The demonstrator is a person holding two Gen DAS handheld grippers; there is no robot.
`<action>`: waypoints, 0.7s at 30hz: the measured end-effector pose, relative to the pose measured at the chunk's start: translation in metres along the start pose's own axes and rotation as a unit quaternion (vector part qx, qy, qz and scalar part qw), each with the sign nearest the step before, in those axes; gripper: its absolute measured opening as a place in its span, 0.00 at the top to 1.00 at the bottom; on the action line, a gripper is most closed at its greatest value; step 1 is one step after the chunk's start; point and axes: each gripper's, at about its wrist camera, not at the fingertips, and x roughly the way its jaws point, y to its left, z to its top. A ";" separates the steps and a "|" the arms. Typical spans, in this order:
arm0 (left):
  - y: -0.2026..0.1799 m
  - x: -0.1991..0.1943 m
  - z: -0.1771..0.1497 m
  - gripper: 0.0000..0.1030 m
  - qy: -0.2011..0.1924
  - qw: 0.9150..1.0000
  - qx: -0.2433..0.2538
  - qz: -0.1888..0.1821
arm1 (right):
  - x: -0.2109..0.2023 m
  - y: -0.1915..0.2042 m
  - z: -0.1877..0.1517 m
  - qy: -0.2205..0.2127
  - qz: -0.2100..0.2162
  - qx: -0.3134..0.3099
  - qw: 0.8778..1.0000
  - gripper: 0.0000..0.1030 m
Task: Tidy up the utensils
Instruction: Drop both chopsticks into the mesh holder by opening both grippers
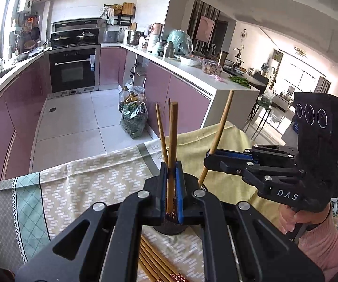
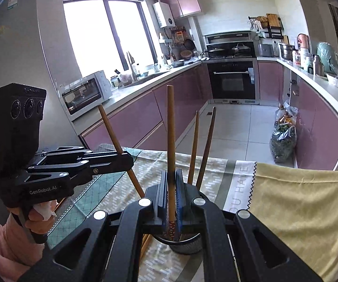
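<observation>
My left gripper (image 1: 171,167) is shut on a wooden chopstick (image 1: 172,141) held nearly upright, its patterned lower end at the mouth of a dark round holder (image 1: 169,229). Two more chopsticks (image 1: 160,129) stand in that holder. Just to the right, my right gripper (image 1: 210,158) is shut on another chopstick (image 1: 223,119) that slants down toward the holder. In the right wrist view, the right gripper (image 2: 171,175) grips its chopstick (image 2: 170,129) over the holder (image 2: 185,245). The left gripper (image 2: 127,160) comes in from the left with its chopstick (image 2: 111,129). Several chopsticks (image 1: 152,258) lie on the table.
The table carries a patterned cloth (image 1: 86,183) and a yellow cloth (image 2: 310,211); its far edge drops to the tiled floor. Bags of greens and bottles (image 1: 133,115) stand on the floor by the purple cabinets. A hand in a pink sleeve (image 1: 319,235) holds the right gripper.
</observation>
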 end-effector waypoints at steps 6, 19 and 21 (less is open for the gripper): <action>0.006 0.031 -0.003 0.93 0.042 0.999 -0.011 0.003 | 0.024 -0.010 -0.007 0.027 -0.010 0.018 0.999 0.92; 0.025 0.026 -0.025 0.75 0.015 0.999 -0.045 0.027 | 0.020 -0.011 -0.020 0.011 -0.009 0.022 1.000 0.72; 0.027 0.020 -0.032 0.75 0.007 0.998 -0.049 0.035 | 0.019 -0.009 -0.022 0.010 -0.006 0.021 1.000 0.71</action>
